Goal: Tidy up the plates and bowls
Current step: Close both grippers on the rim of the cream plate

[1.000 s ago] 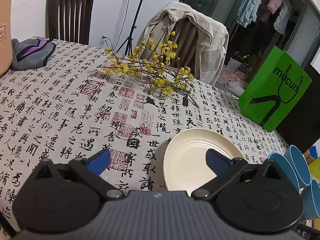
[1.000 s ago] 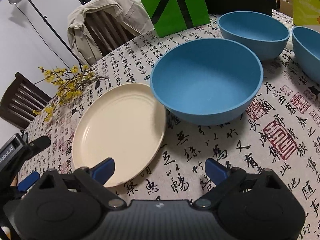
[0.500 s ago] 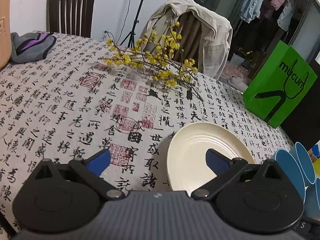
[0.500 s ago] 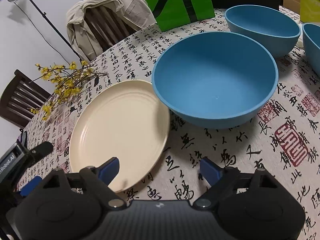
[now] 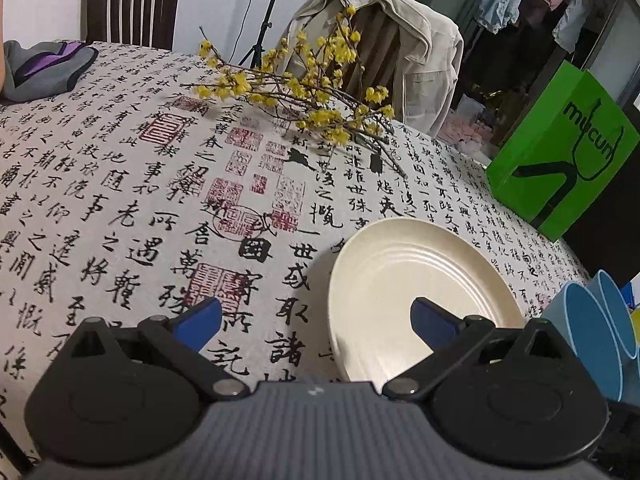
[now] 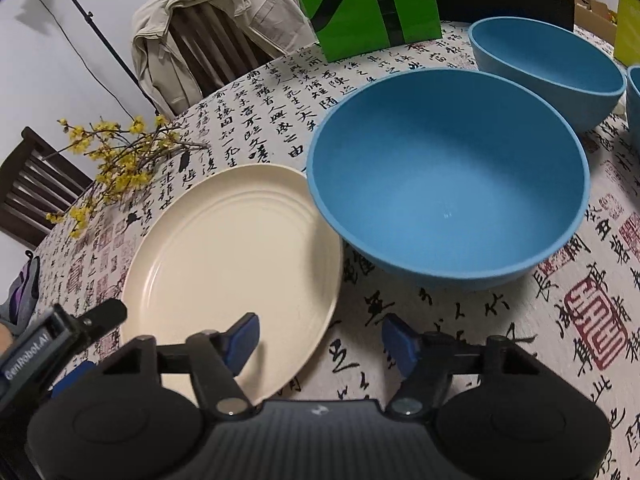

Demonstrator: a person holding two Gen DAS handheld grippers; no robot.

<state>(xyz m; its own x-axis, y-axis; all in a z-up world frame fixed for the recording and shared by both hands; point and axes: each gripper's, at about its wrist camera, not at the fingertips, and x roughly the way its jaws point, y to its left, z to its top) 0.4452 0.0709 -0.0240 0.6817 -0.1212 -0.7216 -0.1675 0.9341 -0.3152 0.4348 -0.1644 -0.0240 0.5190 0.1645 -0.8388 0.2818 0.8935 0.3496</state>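
A cream plate lies on the calligraphy tablecloth; it also shows in the left wrist view. A large blue bowl stands just right of the plate, a second blue bowl behind it, and a third bowl's edge at far right. The bowls show at the right edge of the left wrist view. My right gripper is open and empty, low over the plate's near right rim. My left gripper is open and empty, its right finger over the plate. The left gripper shows in the right wrist view.
A yellow flowering branch lies on the table beyond the plate. A green paper bag stands at the far edge. A chair with a beige jacket and a wooden chair stand behind. A grey-purple cloth lies far left.
Both grippers moved forward toward the plate, which looks larger and nearer. The right gripper's jaws have narrowed somewhat. Plate and bowls have not moved.
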